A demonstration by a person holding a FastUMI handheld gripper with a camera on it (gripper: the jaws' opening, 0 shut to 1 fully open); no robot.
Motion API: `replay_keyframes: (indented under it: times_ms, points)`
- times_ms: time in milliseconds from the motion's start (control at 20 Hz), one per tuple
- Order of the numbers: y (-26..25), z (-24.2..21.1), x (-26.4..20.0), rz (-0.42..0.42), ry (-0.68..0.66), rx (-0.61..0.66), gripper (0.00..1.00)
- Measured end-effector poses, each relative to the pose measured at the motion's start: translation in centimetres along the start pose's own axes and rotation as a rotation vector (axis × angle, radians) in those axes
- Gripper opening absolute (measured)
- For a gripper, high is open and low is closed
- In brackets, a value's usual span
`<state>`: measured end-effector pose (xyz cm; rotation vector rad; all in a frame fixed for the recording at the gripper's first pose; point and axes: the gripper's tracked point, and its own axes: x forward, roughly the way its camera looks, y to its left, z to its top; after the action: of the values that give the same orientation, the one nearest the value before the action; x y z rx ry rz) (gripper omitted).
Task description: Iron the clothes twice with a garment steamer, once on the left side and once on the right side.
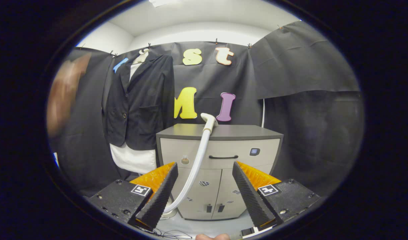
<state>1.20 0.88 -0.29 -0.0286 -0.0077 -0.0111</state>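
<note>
Looking forward along the fingers in the gripper view, the hand-held gripper (204,186) is spread wide and pinching nothing, so the steamer has not yet been taken up. The garment steamer head (209,120) rests on top of the grey cabinet (244,133), straight ahead and well beyond the fingers, and its white hose (198,160) drops from there down the cabinet front, passing just beside the left finger on its inner side. The clothes, a dark jacket (140,103) over a white garment (134,160), hang against the booth wall ahead and to the left, touching or just beside the cabinet's left edge. The likeliest trouble, I judge, is the hose: closing in from this angle, the left finger could snag it and drag the head off the cabinet top. The head also looks smooth and rounded, so a pinch placed off its middle may slip. A blurred hand (65,93) at the far left could get in the way of the left-side pass.
</note>
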Motion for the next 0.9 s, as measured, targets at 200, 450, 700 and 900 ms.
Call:
replay_keyframes:
  times_ms: [200, 450, 700, 900]
  points:
    - [1.2, -0.2, 1.0, -0.010, 0.024, 0.027, 1.00]
    - [2.3, 0.5, 2.3, -0.060, 0.045, 0.030, 1.00]
    - [3.6, 2.3, 3.3, -0.124, 0.037, -0.010, 1.00]
    - [4.2, 3.8, 4.1, -0.115, 0.078, 0.005, 1.00]
